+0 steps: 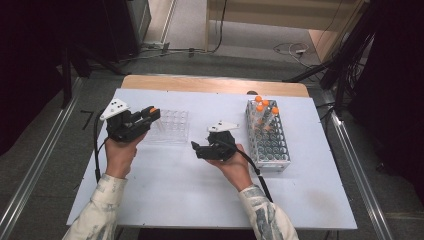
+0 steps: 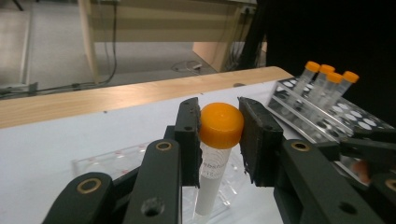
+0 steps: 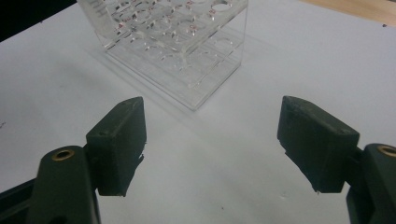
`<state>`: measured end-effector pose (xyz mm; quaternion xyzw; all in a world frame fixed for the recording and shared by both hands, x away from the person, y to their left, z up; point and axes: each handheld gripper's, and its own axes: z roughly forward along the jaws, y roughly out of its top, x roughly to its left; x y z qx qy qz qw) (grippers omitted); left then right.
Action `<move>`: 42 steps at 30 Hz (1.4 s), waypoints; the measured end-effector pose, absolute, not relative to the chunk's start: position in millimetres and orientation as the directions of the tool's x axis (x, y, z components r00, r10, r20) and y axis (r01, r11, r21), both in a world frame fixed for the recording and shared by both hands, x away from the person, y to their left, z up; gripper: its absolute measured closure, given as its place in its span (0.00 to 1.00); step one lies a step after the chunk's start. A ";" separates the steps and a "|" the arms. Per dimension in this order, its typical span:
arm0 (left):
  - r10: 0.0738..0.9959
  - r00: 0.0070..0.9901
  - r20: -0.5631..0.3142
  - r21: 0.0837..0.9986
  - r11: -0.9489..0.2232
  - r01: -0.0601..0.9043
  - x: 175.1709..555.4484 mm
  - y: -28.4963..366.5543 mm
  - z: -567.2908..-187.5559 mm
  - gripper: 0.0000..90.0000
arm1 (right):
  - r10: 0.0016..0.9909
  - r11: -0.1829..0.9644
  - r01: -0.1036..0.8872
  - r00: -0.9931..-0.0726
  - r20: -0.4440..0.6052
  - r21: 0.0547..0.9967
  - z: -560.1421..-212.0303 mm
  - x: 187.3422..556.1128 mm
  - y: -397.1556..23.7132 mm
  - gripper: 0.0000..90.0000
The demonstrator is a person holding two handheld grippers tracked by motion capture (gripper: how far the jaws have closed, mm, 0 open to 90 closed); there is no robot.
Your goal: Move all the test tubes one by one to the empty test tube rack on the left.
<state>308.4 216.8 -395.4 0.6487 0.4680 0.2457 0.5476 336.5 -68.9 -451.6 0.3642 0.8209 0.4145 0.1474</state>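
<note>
I am carrying an orange-capped tube [image 2: 215, 144] clenched in the left gripper [image 1: 148, 116] toward the clear rack [image 1: 170, 126], right gripper [image 3: 229, 149] released, next lowering it into a hole.

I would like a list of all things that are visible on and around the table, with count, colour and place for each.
Held tube: one, clear with orange cap, clamped between the left gripper's jaws above the clear rack.
Clear rack: one, transparent plastic, left of table centre.
Tube rack: one, white-grey grid, right side of the table.
Racked tubes: about four, orange caps, far end of the tube rack.
Table: one, white top with a wooden far edge.
Cables: several, on the floor beyond the table.
Left gripper: one, black, shut on the held tube.
Right gripper: one, black, jaws open, table centre.
Sleeves: two, pale patterned, bottom edge.
</note>
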 end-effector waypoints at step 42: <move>0.962 0.270 -0.029 0.898 -0.094 0.430 331.8 236.5 -442.5 0.74 | 0.724 0.383 0.469 -0.688 0.057 0.796 -451.9 332.8 -73.8 0.25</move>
